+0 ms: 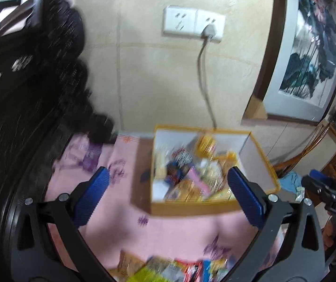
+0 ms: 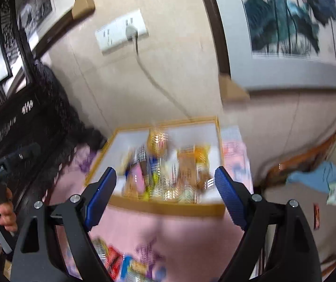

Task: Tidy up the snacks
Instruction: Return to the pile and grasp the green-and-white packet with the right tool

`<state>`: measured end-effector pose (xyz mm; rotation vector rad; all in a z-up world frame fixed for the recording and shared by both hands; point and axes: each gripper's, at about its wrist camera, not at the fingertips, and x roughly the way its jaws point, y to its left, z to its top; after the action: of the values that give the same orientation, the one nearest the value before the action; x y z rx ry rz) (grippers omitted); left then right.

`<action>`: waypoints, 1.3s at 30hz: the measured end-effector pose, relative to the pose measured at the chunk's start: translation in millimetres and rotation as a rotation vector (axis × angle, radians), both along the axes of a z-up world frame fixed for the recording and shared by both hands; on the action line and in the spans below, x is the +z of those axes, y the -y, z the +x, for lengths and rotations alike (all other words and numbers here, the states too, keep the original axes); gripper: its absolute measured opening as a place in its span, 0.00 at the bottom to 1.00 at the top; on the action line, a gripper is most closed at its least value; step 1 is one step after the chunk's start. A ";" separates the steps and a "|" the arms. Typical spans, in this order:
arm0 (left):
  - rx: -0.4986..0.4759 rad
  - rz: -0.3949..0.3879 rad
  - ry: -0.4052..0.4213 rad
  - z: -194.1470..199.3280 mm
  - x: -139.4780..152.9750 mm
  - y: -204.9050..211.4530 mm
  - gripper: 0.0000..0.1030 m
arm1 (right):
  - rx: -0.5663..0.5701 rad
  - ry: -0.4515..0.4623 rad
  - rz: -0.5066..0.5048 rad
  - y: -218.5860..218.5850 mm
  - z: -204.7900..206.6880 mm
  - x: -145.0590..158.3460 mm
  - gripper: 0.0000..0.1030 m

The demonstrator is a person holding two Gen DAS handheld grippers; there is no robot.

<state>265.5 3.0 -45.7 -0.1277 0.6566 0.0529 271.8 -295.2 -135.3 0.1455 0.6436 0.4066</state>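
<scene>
In the left wrist view, the left tongs (image 1: 168,195) stand released and empty above the pink bench (image 1: 179,232). Ahead sits the yellow-rimmed box (image 1: 191,208), already holding a jumble of snack packets (image 1: 191,174). More loose packets (image 1: 168,270) lie at the bottom edge, cut off by the frame. The right tongs (image 1: 318,181) poke in at the far right, only partly seen. Motion blur smears every wrapper, so no label can be read.

In the right wrist view, the right tongs (image 2: 165,185) are likewise spread wide, holding nothing, pointed at the box (image 2: 168,208) and its contents (image 2: 165,169). The loose pile (image 2: 125,265) lies near the bottom edge, blurred and half hidden by the tong arms.

This looks like a pause between transfers. The next move probably calls for dropping to the loose pile, singling out one packet and closing on it.
</scene>
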 end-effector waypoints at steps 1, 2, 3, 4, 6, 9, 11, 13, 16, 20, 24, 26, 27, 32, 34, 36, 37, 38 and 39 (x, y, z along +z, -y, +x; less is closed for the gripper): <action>0.006 -0.003 -0.014 -8.3 -6.9 -3.5 0.98 | 0.019 -0.031 -0.009 -1.4 -8.1 -11.6 0.84; 0.011 -0.004 -0.027 -15.1 -13.1 -6.6 0.98 | 0.041 -0.064 -0.014 -3.3 -14.8 -21.8 0.84; 0.023 -0.004 -0.048 -24.9 -22.3 -10.3 0.98 | 0.070 -0.106 -0.021 -6.4 -22.0 -33.8 0.84; 0.029 -0.005 -0.073 -34.7 -32.0 -13.7 0.98 | 0.093 -0.143 -0.027 -8.9 -29.8 -44.7 0.84; 0.039 -0.002 -0.115 -52.5 -47.4 -19.1 0.98 | 0.146 -0.205 -0.047 -17.6 -48.9 -67.2 0.84; 0.048 0.001 -0.178 -74.0 -66.1 -24.7 0.98 | 0.233 -0.251 -0.110 -35.8 -74.3 -93.9 0.84; 0.057 -0.001 -0.210 -90.1 -77.2 -27.3 0.98 | 0.254 -0.316 -0.139 -47.3 -83.3 -111.0 0.84; 0.064 -0.003 -0.227 -100.5 -83.7 -28.3 0.98 | 0.254 -0.379 -0.139 -54.3 -85.1 -123.3 0.85; 0.069 -0.023 -0.234 -110.5 -88.7 -27.5 0.98 | 0.222 -0.464 -0.126 -63.9 -82.2 -139.8 0.85; 0.062 -0.030 -0.234 -114.3 -90.4 -24.0 0.98 | 0.178 -0.510 -0.144 -70.8 -73.5 -150.4 0.85; 0.060 -0.044 -0.234 -119.7 -91.9 -27.4 0.98 | 0.136 -0.569 -0.141 -75.5 -65.4 -163.8 0.85; 0.068 -0.042 -0.236 -122.3 -92.4 -31.2 0.98 | 0.129 -0.598 -0.134 -80.9 -61.1 -168.9 0.85; 0.074 -0.043 -0.239 -124.0 -92.8 -34.2 0.98 | 0.127 -0.608 -0.130 -83.2 -60.2 -171.1 0.85; 0.121 -0.061 -0.258 -132.3 -94.5 -52.0 0.98 | 0.095 -0.638 -0.140 -93.9 -53.2 -180.9 0.85; 0.138 -0.054 -0.257 -136.3 -94.4 -57.9 0.98 | 0.081 -0.641 -0.151 -97.0 -50.2 -185.6 0.85; 0.160 -0.048 -0.258 -140.5 -94.9 -65.4 0.98 | 0.071 -0.624 -0.183 -99.8 -47.7 -191.6 0.80; 0.170 -0.048 -0.259 -141.6 -95.7 -68.5 0.98 | 0.066 -0.598 -0.210 -99.9 -48.3 -192.3 0.70; 0.184 -0.048 -0.265 -143.3 -97.7 -71.9 0.98 | 0.081 -0.581 -0.230 -101.4 -49.9 -190.9 0.59; 0.190 -0.048 -0.270 -144.2 -99.6 -73.0 0.98 | 0.090 -0.573 -0.247 -101.7 -51.0 -189.8 0.50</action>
<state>121.3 76.1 -145.3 -0.2314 0.9141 0.2406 220.8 -193.5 -325.1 -0.0065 1.2617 0.3691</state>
